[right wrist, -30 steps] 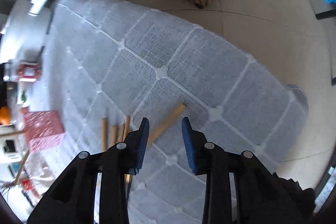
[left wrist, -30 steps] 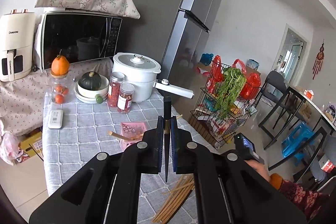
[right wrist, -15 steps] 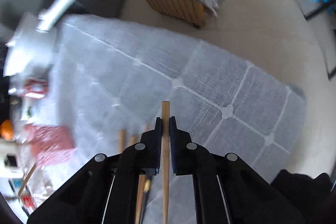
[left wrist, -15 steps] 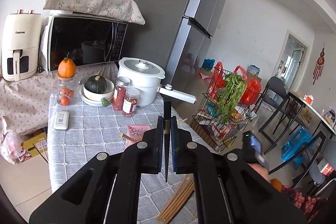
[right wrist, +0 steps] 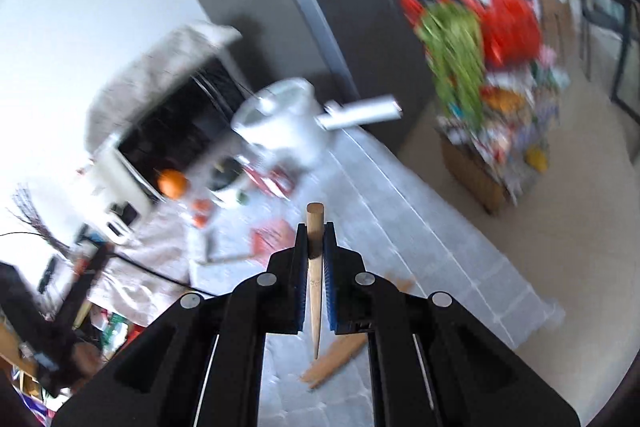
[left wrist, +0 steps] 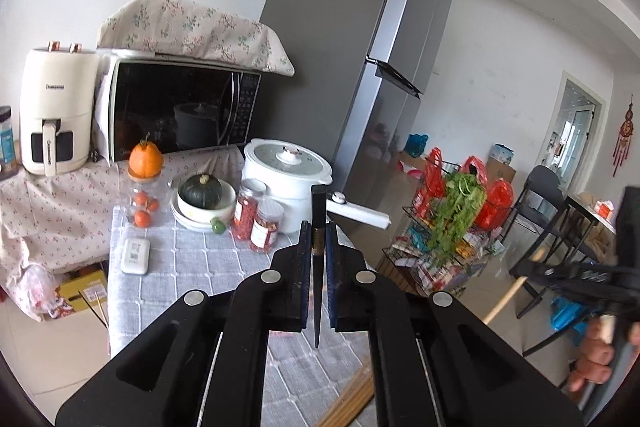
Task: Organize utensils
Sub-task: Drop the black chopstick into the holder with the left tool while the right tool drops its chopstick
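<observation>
My left gripper [left wrist: 318, 235] is shut on a black chopstick [left wrist: 319, 211], held upright above the grey checked tablecloth [left wrist: 192, 267]. My right gripper [right wrist: 315, 233] is shut on a light wooden chopstick [right wrist: 315, 227], raised above the table; it also shows at the right of the left wrist view [left wrist: 506, 301]. More wooden chopsticks [right wrist: 340, 359] lie on the cloth below the right gripper, and in the left wrist view [left wrist: 352, 403]. A pink basket [right wrist: 272, 237] with a wooden utensil stands further back, blurred.
A white pot with a long handle [left wrist: 286, 171], two spice jars [left wrist: 256, 215], a bowl with a squash [left wrist: 204, 195], an orange on a jar [left wrist: 145, 161] and a white remote [left wrist: 135, 255] stand on the table. Microwave [left wrist: 180, 111], fridge [left wrist: 352, 67] and wire rack [left wrist: 444, 239] stand beyond.
My right gripper closed on a wooden chopstick on the cloth, then lifted and swung it up toward the room. My left gripper rose a little, still holding the black chopstick.
</observation>
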{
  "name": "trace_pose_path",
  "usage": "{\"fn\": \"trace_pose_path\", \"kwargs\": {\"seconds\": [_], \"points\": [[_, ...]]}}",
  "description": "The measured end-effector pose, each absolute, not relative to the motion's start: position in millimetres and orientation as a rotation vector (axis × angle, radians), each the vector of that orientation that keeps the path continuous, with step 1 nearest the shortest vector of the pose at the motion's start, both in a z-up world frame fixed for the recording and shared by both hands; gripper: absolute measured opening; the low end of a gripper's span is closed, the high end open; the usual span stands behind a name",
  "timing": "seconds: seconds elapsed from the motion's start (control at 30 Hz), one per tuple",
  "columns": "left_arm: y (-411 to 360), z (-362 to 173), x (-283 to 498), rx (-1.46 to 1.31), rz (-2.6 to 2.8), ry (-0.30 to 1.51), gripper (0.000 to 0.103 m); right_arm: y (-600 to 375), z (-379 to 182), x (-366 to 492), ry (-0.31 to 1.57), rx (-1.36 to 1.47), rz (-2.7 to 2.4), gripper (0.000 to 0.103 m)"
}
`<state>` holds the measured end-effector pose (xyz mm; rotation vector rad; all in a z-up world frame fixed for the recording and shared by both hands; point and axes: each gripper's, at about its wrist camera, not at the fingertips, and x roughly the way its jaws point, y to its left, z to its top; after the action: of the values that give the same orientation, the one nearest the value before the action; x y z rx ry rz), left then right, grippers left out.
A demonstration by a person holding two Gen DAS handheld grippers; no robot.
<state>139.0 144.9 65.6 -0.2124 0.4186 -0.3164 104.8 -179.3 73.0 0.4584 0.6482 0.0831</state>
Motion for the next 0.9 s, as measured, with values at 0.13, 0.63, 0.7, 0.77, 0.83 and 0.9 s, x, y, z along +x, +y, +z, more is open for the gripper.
{"fn": "trace_pose_path", "kwargs": {"seconds": [0.13, 0.63, 0.7, 0.77, 0.83, 0.9], "points": [[139, 73, 169, -0.209, -0.271, 0.393, 0.006, -167, 108, 121, 0.539, 0.466, 0.12, 0.007], [121, -13, 278, -0.228, -0.176, 0.592, 0.03, -122, 65, 243, 0.504, 0.439, 0.084, 0.007], [133, -8, 262, -0.249, -0.166, 0.542, 0.041, -116, 59, 251, 0.506, 0.421, 0.079, 0.007], [144, -1, 248, -0.277, -0.151, 0.505, 0.043, -111, 52, 259, 0.497, 0.397, 0.075, 0.007], [160, 7, 233, -0.313, -0.133, 0.471, 0.044, -104, 47, 265, 0.492, 0.376, 0.068, 0.007], [173, 13, 220, -0.342, -0.117, 0.44, 0.045, -95, 42, 274, 0.492, 0.364, 0.068, 0.007]]}}
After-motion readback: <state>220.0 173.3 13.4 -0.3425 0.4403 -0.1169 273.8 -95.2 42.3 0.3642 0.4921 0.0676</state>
